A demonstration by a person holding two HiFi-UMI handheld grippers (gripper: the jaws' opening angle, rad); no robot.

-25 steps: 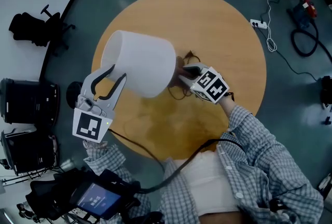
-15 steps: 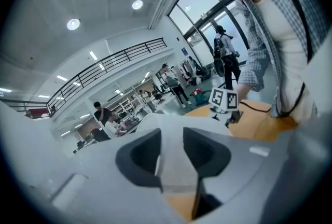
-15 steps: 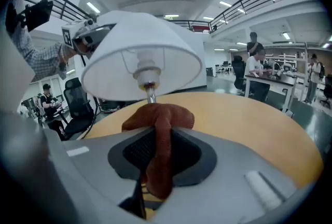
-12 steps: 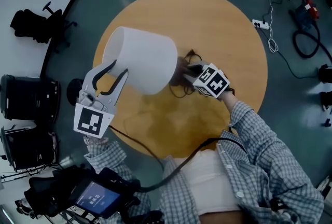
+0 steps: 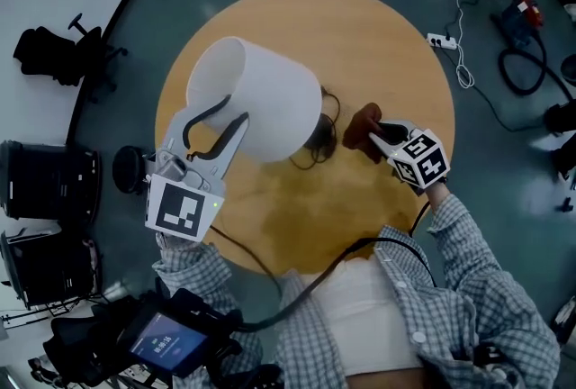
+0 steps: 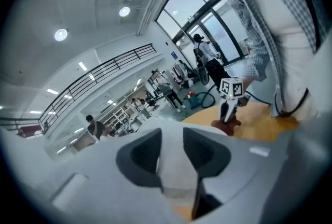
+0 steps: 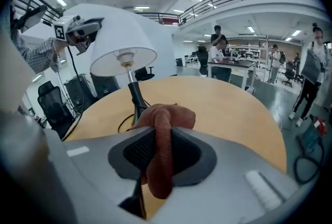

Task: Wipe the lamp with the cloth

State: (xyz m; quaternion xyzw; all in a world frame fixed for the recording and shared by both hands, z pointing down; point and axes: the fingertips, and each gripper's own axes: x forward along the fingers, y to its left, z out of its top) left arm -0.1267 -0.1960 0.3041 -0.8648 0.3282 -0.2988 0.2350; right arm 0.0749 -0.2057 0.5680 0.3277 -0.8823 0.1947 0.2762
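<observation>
The left gripper had its jaws pinched on the rim of the white lampshade, with the shade's thin wall caught between the pads. The table lamp stood on the round wooden bench with its shade tipped over towards that gripper. Its black stem rose from a loose dark cord. Just right of the stem, and apart from it, was the bunched rust-brown cloth. The right gripper held it, jaws clamped on a fold that hung down between them.
</observation>
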